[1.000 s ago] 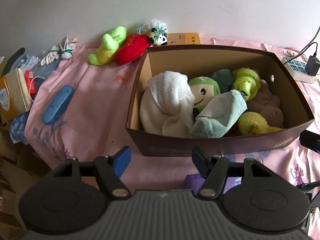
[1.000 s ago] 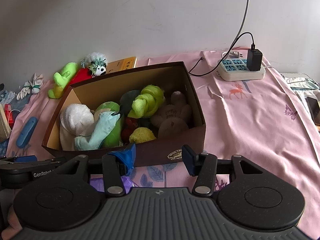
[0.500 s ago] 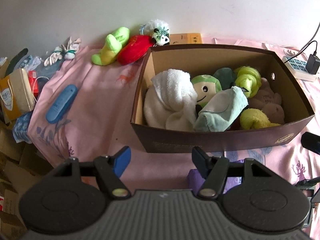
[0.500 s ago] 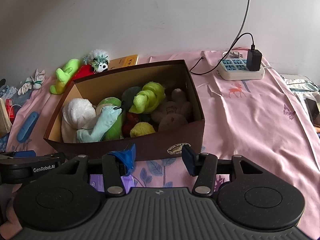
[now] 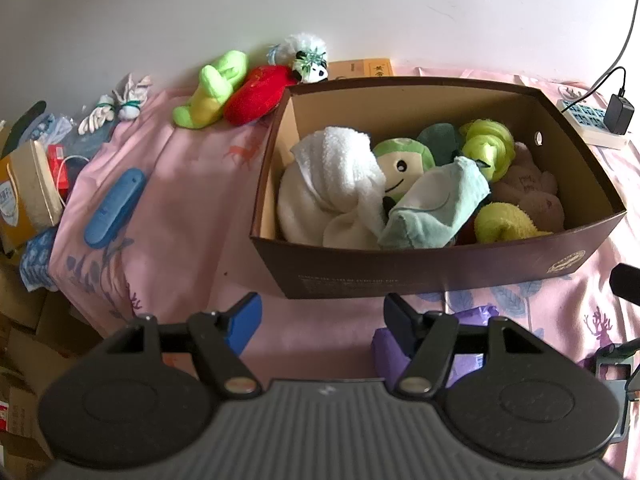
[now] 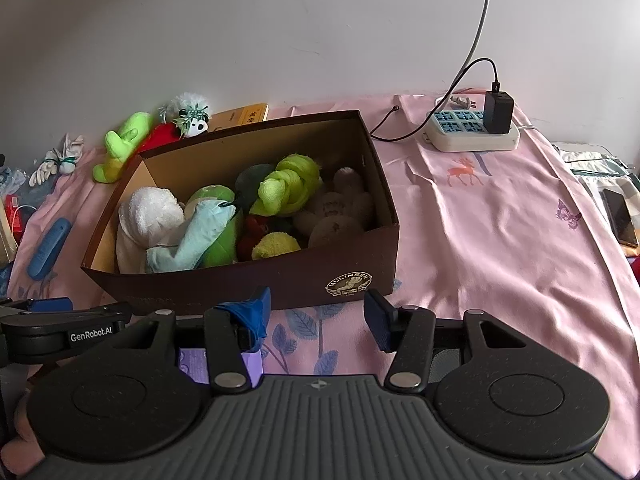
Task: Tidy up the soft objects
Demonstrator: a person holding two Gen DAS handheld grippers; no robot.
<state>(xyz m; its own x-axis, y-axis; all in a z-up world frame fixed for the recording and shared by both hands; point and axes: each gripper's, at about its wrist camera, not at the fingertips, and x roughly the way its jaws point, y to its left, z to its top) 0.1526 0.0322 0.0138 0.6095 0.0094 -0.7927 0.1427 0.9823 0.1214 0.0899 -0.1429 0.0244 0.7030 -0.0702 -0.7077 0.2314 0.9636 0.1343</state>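
Both grippers [image 5: 320, 312] [image 6: 316, 312] agape, empty | brown cardboard box [image 5: 440, 272] nearly full; lime-green plush [image 5: 212, 88], red plush [image 5: 256, 94] left outside

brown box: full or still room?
Nearly full. The brown box has soft toys and a white towel covering its floor, piled close to the front rim; only the back wall shows bare.

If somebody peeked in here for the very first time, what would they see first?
Probably the brown box in the middle of the pink cloth, stuffed with soft things: a white towel, a smiling green plush and a knotted lime cloth. Next, the bright green toy and red plush lying outside the box by the wall, at its far left corner.
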